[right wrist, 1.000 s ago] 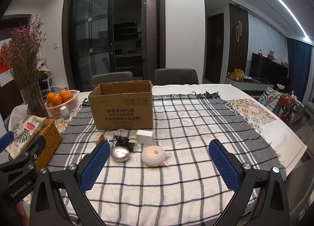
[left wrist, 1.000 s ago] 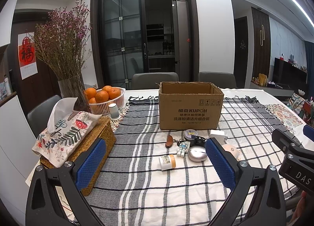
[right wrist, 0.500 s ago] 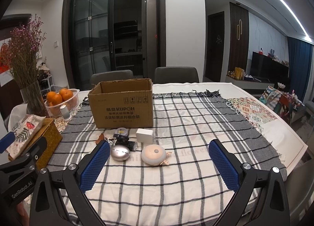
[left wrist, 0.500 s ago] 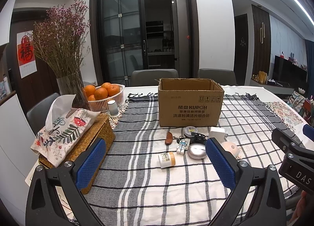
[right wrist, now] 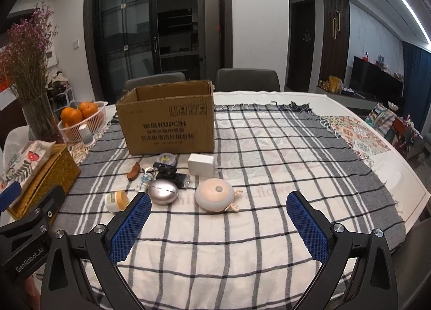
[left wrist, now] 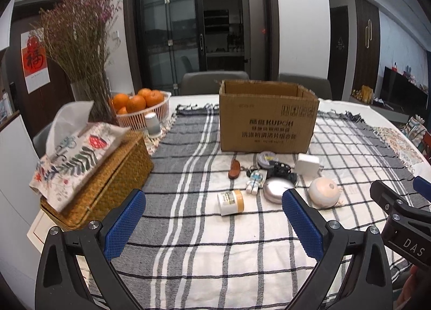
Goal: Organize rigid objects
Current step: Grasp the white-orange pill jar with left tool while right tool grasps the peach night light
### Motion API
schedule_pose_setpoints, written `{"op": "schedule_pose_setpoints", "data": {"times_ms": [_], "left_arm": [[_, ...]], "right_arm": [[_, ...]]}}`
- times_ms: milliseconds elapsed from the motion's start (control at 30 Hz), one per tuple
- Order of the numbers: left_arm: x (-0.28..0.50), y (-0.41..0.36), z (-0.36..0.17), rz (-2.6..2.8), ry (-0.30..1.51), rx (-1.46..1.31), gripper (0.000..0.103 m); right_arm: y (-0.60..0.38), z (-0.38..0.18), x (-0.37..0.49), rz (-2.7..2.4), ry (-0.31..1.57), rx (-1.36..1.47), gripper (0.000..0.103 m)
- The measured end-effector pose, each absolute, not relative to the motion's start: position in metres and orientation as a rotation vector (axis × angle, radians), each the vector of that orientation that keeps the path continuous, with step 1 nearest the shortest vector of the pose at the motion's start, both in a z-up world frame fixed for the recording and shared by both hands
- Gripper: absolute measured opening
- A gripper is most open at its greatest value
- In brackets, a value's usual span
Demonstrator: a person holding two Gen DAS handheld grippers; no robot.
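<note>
An open cardboard box [left wrist: 268,118] [right wrist: 168,124] stands on the checked tablecloth. In front of it lie several small items: a white-and-yellow jar [left wrist: 230,202] [right wrist: 116,201] on its side, a silver egg-shaped case [left wrist: 276,190] [right wrist: 163,191], a round pinkish device [left wrist: 323,192] [right wrist: 215,194], a white adapter [left wrist: 307,164] [right wrist: 200,164], a brown wooden piece [left wrist: 234,169] [right wrist: 134,171], an astronaut figure [left wrist: 254,181], a round tin [left wrist: 265,159] [right wrist: 166,159] and a black gadget [left wrist: 280,171] [right wrist: 172,172]. My left gripper [left wrist: 212,218] and right gripper [right wrist: 218,218] hover open and empty, short of the items.
A wicker tissue box [left wrist: 107,172] with a floral cover sits at the left. Behind it are a basket of oranges [left wrist: 140,108], a small white cylinder [left wrist: 152,124] and a vase of dried flowers [left wrist: 80,40]. Chairs [right wrist: 247,79] stand beyond the table.
Both grippers have drifted slightly forward and lower toward the items; the left view shows the cluster a little nearer. Nothing was grasped or moved on the table.
</note>
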State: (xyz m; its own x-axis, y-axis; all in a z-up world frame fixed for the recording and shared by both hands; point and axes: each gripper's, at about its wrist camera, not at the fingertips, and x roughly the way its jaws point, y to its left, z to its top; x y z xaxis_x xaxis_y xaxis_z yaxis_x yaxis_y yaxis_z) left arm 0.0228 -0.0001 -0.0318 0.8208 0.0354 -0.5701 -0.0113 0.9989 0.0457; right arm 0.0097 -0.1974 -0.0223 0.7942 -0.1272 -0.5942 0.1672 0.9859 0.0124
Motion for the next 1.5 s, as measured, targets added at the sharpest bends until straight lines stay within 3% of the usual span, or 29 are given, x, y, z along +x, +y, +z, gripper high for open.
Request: {"op": "schedule_pose_setpoints", "data": {"times_ms": [933,1233,1433,1500], "left_arm": [[0.119,-0.009,-0.119,0.103,0.816,0.005,0.102],[0.144,-0.009,-0.141,0.117,0.891,0.0,0.094],[0.152,-0.008,-0.151,0.116,0.925,0.0,0.085],[0.155,-0.007,-0.154,0.115,0.932,0.0,0.077]], "right_arm": [[-0.21,-0.114,0.104,-0.139,0.807,0.142,0.101],[-0.212,-0.133,0.132,-0.169,0.851,0.145,0.101],[-0.213,-0.145,0.141,-0.169,0.878,0.154,0.099],[-0.213,-0.148,0.144,-0.168,0.884,0.156,0.098]]}}
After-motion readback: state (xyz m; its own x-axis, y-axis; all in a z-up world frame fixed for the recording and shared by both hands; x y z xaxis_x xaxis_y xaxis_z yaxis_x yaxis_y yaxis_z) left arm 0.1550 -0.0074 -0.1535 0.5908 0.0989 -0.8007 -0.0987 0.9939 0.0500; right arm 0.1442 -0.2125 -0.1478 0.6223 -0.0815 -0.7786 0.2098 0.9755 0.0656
